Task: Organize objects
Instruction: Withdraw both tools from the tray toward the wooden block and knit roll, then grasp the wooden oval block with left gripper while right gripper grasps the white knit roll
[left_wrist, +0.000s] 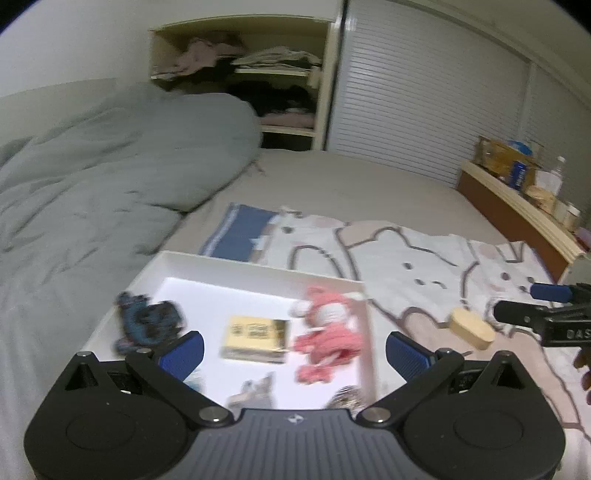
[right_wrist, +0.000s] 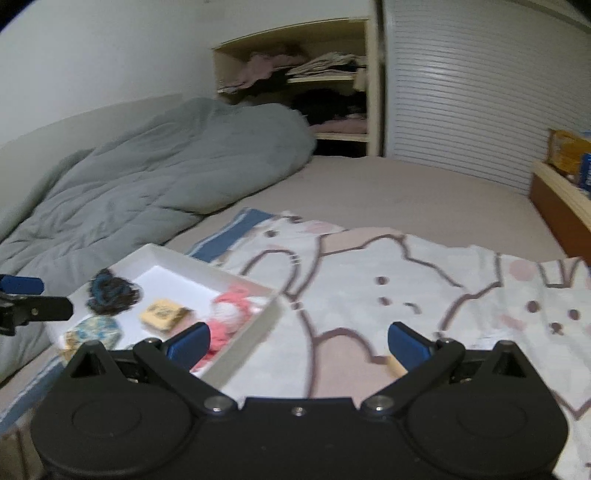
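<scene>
Grey duvet: bunched across the left of the left wrist view, on the bed.
White tray: lower centre of that view, resting on the bed beside the duvet.
Dark blue toy: at the tray's left edge; too blurred to name closer.
Yellow box: middle of the tray, lying flat.
Pink knitted doll: right part of the tray, against its right wall.
Left gripper: bottom centre, jaws spread wide over the tray, holding nothing.
Cartoon blanket: spread on the bed right of the tray.
Wooden oval piece: on the blanket, outside the tray, lower right of the left wrist view, just left of the right gripper's tip.
Right gripper: bottom centre of the right wrist view, jaws wide apart and empty, over the blanket beside the tray's right wall.
Patterned fabric item: near corner of the tray, lower left of the right wrist view.
Open shelf: upper centre, stuffed with clothes.
</scene>
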